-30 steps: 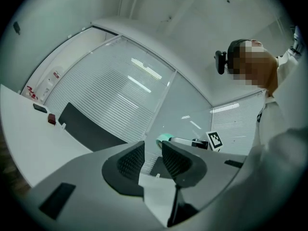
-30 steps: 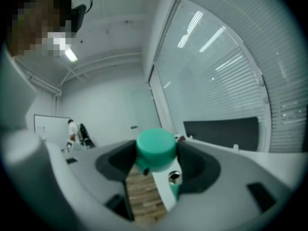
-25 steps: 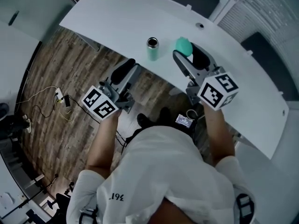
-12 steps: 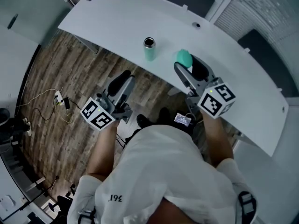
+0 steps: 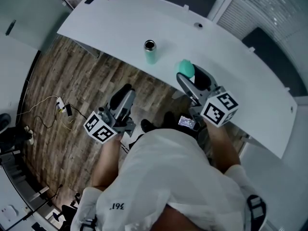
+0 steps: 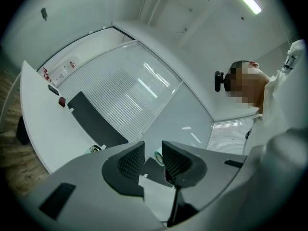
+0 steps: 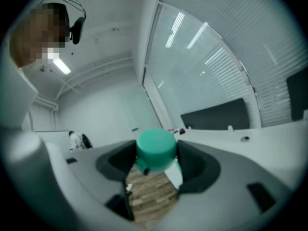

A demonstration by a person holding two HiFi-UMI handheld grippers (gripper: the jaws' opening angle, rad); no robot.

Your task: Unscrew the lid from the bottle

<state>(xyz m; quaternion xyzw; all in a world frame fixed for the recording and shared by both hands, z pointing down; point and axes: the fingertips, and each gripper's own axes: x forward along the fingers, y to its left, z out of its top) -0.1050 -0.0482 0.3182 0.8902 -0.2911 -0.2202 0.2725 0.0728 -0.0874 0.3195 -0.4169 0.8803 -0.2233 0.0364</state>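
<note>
The white desk (image 5: 231,66) curves across the head view from 10 to 4 o'clock, with wood floor (image 5: 72,90) showing at 9 o'clock. The person (image 5: 163,177), in a white shirt, fills 6 o'clock, with one arm out to each gripper.

The right gripper (image 5: 191,75) sits at 1 o'clock of the person, by the desk's near edge. Its jaws pinch the green lid (image 5: 185,69) by its sides. In the right gripper view the lid (image 7: 155,148) is seated between both pads of the right gripper (image 7: 155,154), clear of the desk.

The left gripper (image 5: 124,91) is at 11 o'clock of the person, over the floor and off the desk. In the left gripper view its jaws (image 6: 153,159) stand slightly apart with nothing between the pads.

The bottle (image 5: 150,51) stands upright on the desk near its front edge, mouth open. It is at 1 o'clock of the left gripper and 10 o'clock of the lid, apart from both. The left gripper view shows it (image 6: 95,148) at 9 o'clock of the jaws.

Cables (image 5: 53,105) lie on the floor at 9 o'clock.
</note>
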